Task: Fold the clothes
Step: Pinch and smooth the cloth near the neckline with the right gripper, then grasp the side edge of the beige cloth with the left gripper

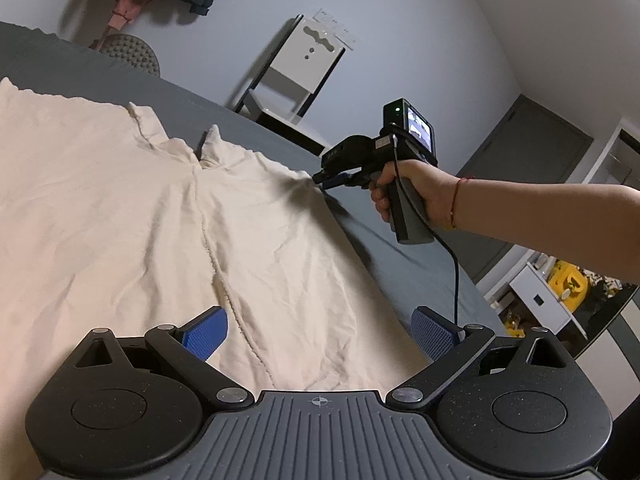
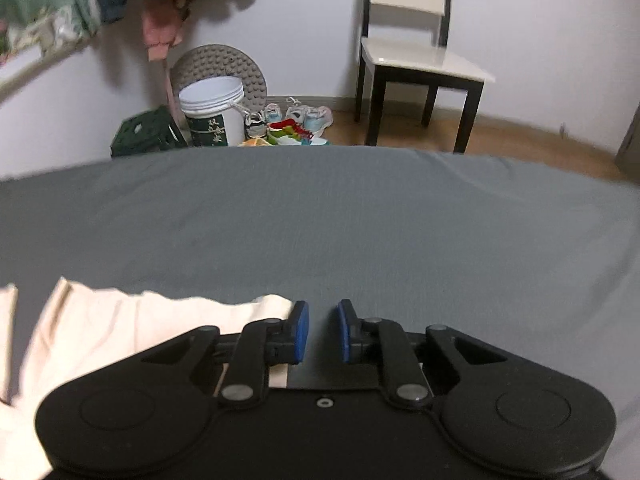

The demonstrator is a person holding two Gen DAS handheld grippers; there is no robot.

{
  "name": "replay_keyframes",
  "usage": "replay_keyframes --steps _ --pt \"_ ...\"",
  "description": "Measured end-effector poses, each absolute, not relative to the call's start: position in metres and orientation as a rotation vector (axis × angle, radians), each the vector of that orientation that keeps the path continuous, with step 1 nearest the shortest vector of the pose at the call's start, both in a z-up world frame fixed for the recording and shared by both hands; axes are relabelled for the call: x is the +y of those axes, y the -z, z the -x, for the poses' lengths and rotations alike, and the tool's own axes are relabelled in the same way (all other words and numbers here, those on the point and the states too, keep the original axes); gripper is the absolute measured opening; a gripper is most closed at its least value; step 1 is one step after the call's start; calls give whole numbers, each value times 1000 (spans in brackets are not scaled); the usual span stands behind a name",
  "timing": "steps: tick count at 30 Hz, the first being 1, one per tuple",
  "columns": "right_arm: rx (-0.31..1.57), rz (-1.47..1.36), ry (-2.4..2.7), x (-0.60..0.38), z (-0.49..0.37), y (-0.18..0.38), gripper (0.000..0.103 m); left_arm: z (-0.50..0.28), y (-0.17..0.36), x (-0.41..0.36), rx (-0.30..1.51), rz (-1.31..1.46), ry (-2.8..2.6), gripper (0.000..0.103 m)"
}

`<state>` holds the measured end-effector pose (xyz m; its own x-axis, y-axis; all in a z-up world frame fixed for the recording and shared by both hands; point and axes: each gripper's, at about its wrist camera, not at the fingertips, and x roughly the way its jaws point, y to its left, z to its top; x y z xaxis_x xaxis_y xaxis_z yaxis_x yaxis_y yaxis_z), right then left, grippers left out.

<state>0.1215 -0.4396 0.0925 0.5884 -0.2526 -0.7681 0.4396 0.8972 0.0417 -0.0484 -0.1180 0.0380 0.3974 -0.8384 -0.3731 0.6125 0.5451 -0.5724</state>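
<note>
**A:** Garment (image 1: 168, 216): cream, soft, creased woven cloth, spread flat on the grey bed (image 1: 400, 248), with a raised seam down its middle and a notched collar toward the bed's far edge. Where do the claws stand?

**B:** The left claw (image 1: 320, 330) is released, its blue ribbed pads spread wide above the cloth's near part, grasping nothing. The right claw (image 2: 323, 330) is at the cloth's right edge; its pads stand slightly apart with bare sheet between them, so it holds nothing either.

**A:** So the step is taking hold for a fold?

**B:** I'd judge so. The right claw should shift onto the hem beside its left pad (image 2: 301, 330) and pinch only the cloth, not the sheet. Both should lift level, since limp fabric sags and wrinkles.

**A:** Risks?

**B:** Catching the sheet, or folding crooked against that seam.
</note>
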Motion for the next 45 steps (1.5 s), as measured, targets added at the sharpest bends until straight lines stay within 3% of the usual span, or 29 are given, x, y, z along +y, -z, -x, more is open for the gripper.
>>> replay_keyframes --steps 4,9,13,16,19,22,27,34,39,45 --pt "876 -233 364 -446 -110 -111 24 69 -53 -130 573 244 991 99" --pt "1004 -173 263 -444 -82 -142 39 137 -75 -169 305 -189 1047 99" --pt "1191 20 167 -425 -36 -165 42 188 -63 -210 178 -572 958 99" --pt "1266 145 100 -407 16 -191 42 214 -64 -225 121 -664 974 98" --pt "1241 -24 88 -399 69 -219 46 231 -63 -242 82 -729 936 98" --pt "1141 -248 49 -396 115 -234 60 240 -54 -263 18 -854 887 97" --pt "954 -478 -103 -391 150 -208 60 264 -40 -285 -87 -1089 844 74" --pt "965 -752 -83 -409 147 -149 60 272 -41 -303 1 -1168 846 72" --pt "914 -821 -59 -420 149 -143 60 278 -51 -325 106 -1221 870 46" --pt "939 -891 -120 -407 157 -118 59 268 -65 -316 226 -1080 875 43"
